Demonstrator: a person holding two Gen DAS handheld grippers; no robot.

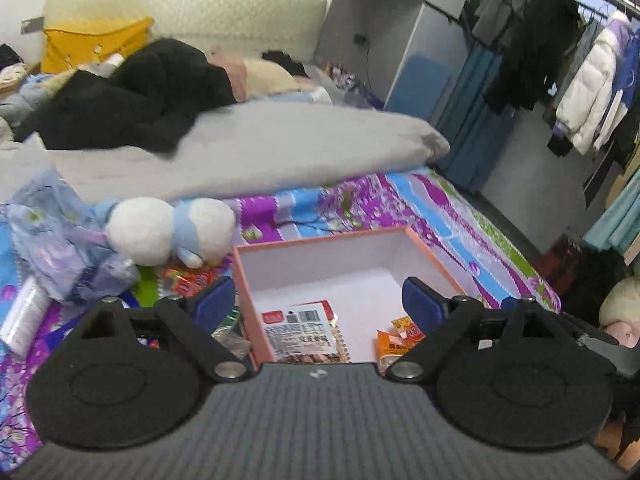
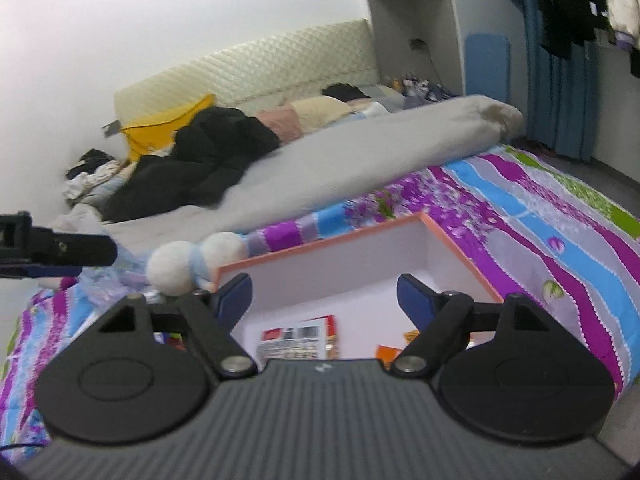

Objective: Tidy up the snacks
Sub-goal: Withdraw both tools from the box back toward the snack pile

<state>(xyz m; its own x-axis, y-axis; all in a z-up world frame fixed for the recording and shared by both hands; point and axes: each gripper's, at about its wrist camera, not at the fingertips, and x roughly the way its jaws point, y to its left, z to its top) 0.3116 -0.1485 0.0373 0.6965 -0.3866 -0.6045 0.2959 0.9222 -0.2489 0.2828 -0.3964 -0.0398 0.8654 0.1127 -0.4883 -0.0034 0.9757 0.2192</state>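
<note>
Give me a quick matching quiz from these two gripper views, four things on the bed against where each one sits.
Things:
1. white-label snack packet
2. plush toy
3. grey duvet
4. yellow cushion

Places:
A. by the headboard
B. inside the pink box
C. left of the box, on the sheet
D. across the bed behind the box

Pairs: 1-B, 2-C, 3-D, 4-A

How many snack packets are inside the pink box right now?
2 visible in the pink-rimmed cardboard box: a flat white-labelled packet with a barcode near its left wall, and an orange packet toward the right. The gripper bodies block the box's near end, so more may be hidden.
</note>
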